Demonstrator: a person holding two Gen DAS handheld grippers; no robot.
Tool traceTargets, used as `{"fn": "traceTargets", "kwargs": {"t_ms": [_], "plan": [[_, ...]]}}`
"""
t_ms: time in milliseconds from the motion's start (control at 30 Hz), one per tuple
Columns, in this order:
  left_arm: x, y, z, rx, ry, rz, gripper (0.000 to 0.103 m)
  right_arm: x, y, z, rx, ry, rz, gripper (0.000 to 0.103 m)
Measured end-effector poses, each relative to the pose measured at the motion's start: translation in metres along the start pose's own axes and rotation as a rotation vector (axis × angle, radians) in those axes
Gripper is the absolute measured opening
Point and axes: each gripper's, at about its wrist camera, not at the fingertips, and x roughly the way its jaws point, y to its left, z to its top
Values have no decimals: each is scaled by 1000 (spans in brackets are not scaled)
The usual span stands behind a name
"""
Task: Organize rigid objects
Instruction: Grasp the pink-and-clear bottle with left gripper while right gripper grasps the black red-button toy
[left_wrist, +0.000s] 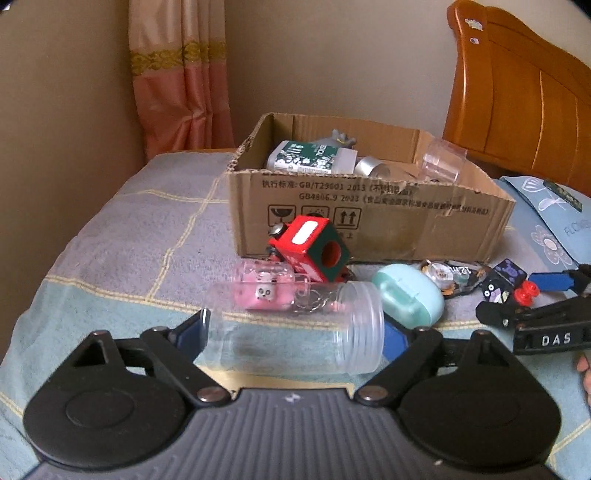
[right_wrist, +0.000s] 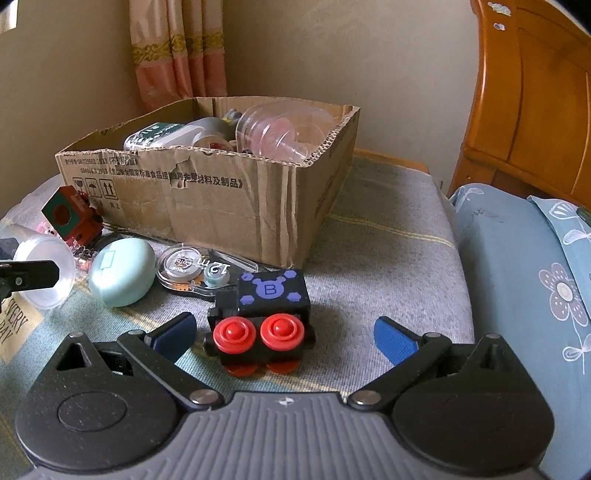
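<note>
A clear plastic jar (left_wrist: 299, 328) lies on its side between the fingers of my left gripper (left_wrist: 295, 332); the pads touch its base and its threaded mouth. It also shows in the right wrist view (right_wrist: 44, 269). My right gripper (right_wrist: 284, 332) is open around a black toy train with red wheels (right_wrist: 264, 317), not touching it. The train also shows in the left wrist view (left_wrist: 502, 288). A cardboard box (left_wrist: 369, 221) behind holds a green bottle (left_wrist: 310, 157) and clear cups.
On the blanket lie a red and green toy block (left_wrist: 314, 247), a pink case (left_wrist: 258, 288), a mint egg-shaped case (left_wrist: 408, 293) and a correction tape (right_wrist: 195, 273). A blue pillow (right_wrist: 524, 280) and a wooden headboard (right_wrist: 535, 92) stand at the right.
</note>
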Motion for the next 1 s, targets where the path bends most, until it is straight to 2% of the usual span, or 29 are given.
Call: {"fn": "traceTargets", "kwargs": {"t_ms": [200,400,467,500,1000], "plan": [[0,1,-2,0,12,-4,90,3,8,7,-71,25,74,101],[-2,2,-4,7,15,-23,90,-4,14,11,-117,35,121,75],[-3,2,-4,8,14,-27,90,-8,15,11,-121,39,129,62],[-3,3,-5,9,14,-28,90,-9,16,11,-120,42,129,60],[-3,2,-6,21,20,-31,90,-36,34,-4,-118,91,145,60]]}}
